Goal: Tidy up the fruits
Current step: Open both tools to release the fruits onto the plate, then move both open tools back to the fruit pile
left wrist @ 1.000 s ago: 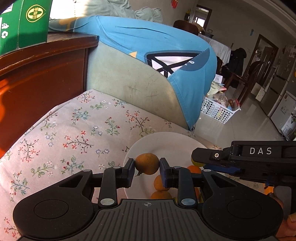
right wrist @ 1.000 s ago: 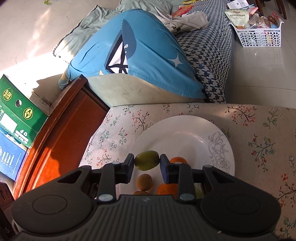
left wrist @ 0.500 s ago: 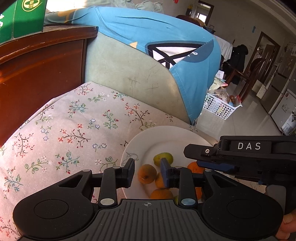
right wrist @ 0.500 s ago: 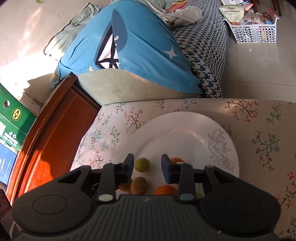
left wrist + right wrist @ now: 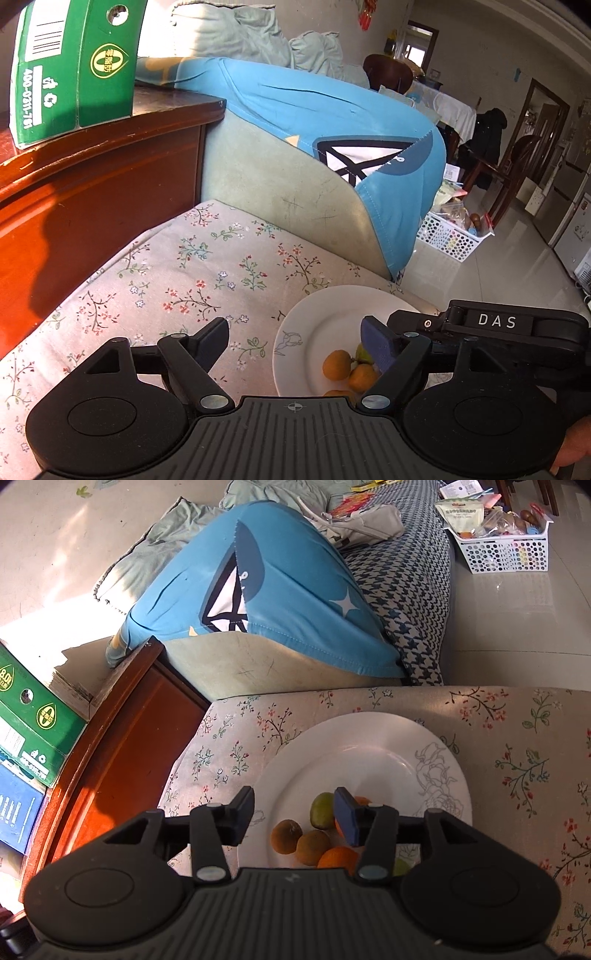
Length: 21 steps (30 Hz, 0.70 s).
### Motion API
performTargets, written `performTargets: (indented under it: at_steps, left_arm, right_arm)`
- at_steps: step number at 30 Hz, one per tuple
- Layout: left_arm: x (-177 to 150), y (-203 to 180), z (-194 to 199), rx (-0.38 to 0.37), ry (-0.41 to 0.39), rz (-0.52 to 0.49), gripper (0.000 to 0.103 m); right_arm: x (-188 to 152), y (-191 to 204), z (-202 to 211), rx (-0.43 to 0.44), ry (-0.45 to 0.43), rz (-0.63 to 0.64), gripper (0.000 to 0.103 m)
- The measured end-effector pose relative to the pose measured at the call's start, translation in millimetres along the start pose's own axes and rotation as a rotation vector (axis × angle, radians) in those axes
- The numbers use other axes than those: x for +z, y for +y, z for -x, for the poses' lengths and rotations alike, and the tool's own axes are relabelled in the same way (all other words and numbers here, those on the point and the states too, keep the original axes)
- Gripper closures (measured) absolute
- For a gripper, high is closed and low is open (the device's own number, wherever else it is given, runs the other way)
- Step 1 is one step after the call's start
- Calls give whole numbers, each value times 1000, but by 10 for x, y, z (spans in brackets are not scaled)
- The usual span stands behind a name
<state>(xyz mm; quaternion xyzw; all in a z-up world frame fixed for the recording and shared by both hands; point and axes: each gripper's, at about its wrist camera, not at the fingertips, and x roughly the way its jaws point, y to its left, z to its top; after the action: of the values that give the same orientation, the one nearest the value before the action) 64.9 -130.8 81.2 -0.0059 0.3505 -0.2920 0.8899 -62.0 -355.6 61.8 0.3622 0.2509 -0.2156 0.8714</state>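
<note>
A white plate (image 5: 388, 746) (image 5: 317, 321) rests on the floral cloth and holds several small fruits. In the right wrist view a green fruit (image 5: 322, 809), two brownish fruits (image 5: 285, 835) and an orange (image 5: 337, 858) lie together at the plate's near edge. My right gripper (image 5: 293, 821) hangs just above them, its jaws opening, nothing pressed between the pads. In the left wrist view my left gripper (image 5: 295, 347) is wide, its jaws opening and empty, above the cloth and the plate's left rim; orange fruits (image 5: 336, 364) lie below its right finger. The right gripper's black body (image 5: 491, 328) crosses at the right.
A dark red wooden cabinet (image 5: 92, 177) with a green carton (image 5: 74, 66) on top stands to the left of the cloth. A pale armchair under a blue cover (image 5: 266, 576) is behind. A white perforated basket (image 5: 502, 550) sits on the tiled floor.
Both grippers let go of their fruits onto the plate and spread their jaws. The left gripper has pulled up and back; the brownish fruit and the green fruit now lie on the plate.
</note>
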Motion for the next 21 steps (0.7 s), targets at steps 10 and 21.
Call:
performTargets:
  at_steps: [10,21]
  left_arm:
    - [-186,164,333,42,-4,-4,16]
    - [-394,301,628,66,-25,4,15]
  right_arm:
    - [-176,108,189,6,-4,52,41]
    - [-513,208,411,31,4,104,40]
